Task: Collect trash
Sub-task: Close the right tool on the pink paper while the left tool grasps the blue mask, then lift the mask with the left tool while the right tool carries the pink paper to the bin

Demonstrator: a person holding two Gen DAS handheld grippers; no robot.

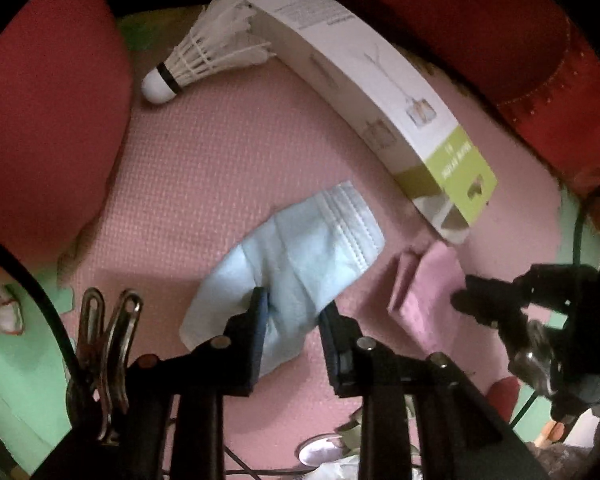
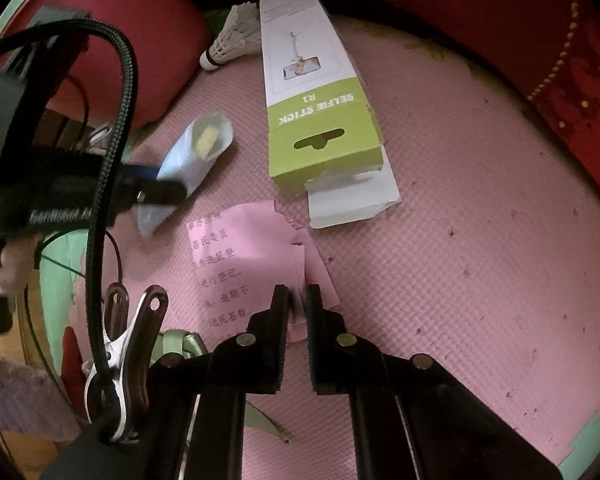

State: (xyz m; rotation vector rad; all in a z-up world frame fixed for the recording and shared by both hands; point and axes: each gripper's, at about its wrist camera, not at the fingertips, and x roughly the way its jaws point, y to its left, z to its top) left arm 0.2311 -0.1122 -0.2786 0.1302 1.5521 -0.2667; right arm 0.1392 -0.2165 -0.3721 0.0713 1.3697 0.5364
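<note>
The crumpled pale blue pleated face mask (image 1: 300,256), soft and light, is lying on the pink foam mat (image 1: 204,168); left tongs (image 1: 294,312) are straddling its bunched middle, right tongs (image 2: 296,300) pinching pink paper (image 2: 236,256).

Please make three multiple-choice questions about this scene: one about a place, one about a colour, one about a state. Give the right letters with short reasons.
1. Where does the shuttlecock lie?
A. beside the far end of the selfie stick box
B. on the face mask
C. inside the box

2. What colour is the paper note?
A. yellow
B. pink
C. white

3. What do the right tongs do?
A. stand wide open over the box
B. are shut on the paper note
C. hold the shuttlecock

Answers:
1 A: it lies on the mat next to the box's far end.
2 B: it is pink, with printed characters.
3 B: both fingers pinch the note's edge.
</note>
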